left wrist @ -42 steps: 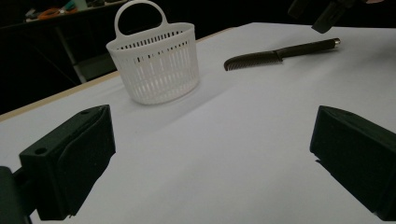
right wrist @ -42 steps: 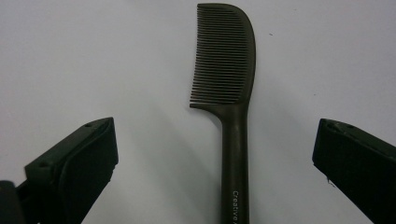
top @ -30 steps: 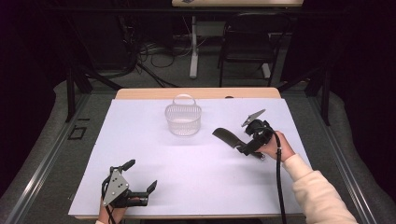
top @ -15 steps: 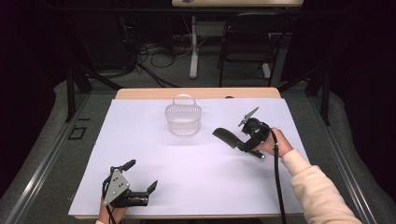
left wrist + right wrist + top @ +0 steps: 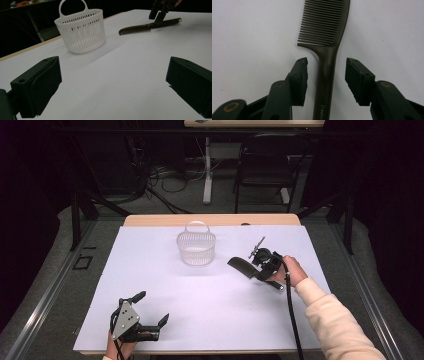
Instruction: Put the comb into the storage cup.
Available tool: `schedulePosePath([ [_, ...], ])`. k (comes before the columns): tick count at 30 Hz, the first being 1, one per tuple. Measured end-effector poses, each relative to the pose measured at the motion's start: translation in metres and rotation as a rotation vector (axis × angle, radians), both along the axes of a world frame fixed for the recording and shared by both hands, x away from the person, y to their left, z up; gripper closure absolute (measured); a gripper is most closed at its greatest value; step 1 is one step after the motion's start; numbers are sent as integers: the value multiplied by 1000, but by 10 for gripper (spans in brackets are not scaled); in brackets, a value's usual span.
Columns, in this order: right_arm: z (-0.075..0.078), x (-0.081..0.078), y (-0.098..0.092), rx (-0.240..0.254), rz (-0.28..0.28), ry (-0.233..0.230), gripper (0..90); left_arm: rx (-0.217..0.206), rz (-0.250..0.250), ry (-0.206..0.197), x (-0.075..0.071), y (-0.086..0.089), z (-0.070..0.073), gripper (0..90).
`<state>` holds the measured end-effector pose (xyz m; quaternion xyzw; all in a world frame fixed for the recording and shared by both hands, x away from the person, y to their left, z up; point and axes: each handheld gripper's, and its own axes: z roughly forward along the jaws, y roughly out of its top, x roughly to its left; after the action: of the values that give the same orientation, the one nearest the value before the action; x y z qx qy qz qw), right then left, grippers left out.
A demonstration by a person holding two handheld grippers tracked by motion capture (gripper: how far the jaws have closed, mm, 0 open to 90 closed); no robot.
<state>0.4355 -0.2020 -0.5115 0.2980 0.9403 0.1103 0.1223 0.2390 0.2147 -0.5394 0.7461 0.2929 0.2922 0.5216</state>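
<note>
The right tongs (image 5: 326, 77) have just been closing around the comb (image 5: 325, 37), its handle between the pads, not yet touched. Next: squeeze, lift toward the basket (image 5: 196, 247). The left tongs (image 5: 150, 312) rest wide open, empty.

Dark room, grey carpeted floor (image 5: 50, 285), black folding chair (image 5: 265, 165) and white table leg (image 5: 207, 170) beyond the tongs, tangled cables (image 5: 160, 175), wooden table (image 5: 210, 220) under a white sheet (image 5: 210, 295)
</note>
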Motion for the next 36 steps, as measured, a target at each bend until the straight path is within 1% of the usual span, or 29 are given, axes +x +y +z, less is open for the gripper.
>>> schedulePosePath([
  [2,-1,1,2,-27,7,8,549,-1,0,2,0,0,0,3],
  [3,-3,2,3,-19,1,11,558,-1,1,3,0,0,0,3],
  [4,-3,3,4,-30,5,13,569,0,0,5,0,0,0,4],
  [5,-3,3,4,-39,-6,20,580,0,0,5,0,0,0,3],
  [7,-5,5,4,-39,-4,27,591,7,-2,9,1,0,-1,3],
  [8,-5,5,5,-45,-12,35,594,9,-1,9,1,-1,-1,3],
  [11,-7,7,5,-53,-8,36,596,9,-3,8,1,-1,-1,4],
  [12,-9,7,6,-58,-19,39,602,10,-3,7,1,-1,-1,4],
  [13,-10,8,6,-60,-19,37,607,10,-3,7,1,-1,-1,3],
  [14,-11,8,6,-55,-23,44,608,7,-3,9,1,-1,-1,4],
  [16,-12,9,6,-63,-22,42,622,9,-5,11,1,-1,-1,4],
  [17,-13,9,6,-55,-26,42,625,8,-7,12,1,-1,-1,4],
  [20,-14,11,6,-65,-37,55,639,9,-5,14,2,0,-1,3],
  [21,-15,12,5,-55,-41,53,640,12,-4,14,1,-1,-1,4],
  [23,-15,12,4,-51,-44,52,654,15,-6,17,1,-1,-2,4],
  [24,-15,12,5,-42,-53,54,669,18,-6,15,1,-1,-1,4],
  [25,-15,12,4,-42,-49,60,688,17,-6,14,1,-1,-1,4],
  [29,-15,12,4,-28,-55,67,711,17,-6,16,1,-1,-1,4],
  [33,-15,11,4,-26,-49,58,716,19,-5,16,1,-1,-1,4],
  [35,-16,10,2,-7,-55,43,719,19,-4,15,1,-1,-1,4],
  [36,-13,10,2,-30,-55,58,719,18,-6,15,1,-1,-1,4],
])
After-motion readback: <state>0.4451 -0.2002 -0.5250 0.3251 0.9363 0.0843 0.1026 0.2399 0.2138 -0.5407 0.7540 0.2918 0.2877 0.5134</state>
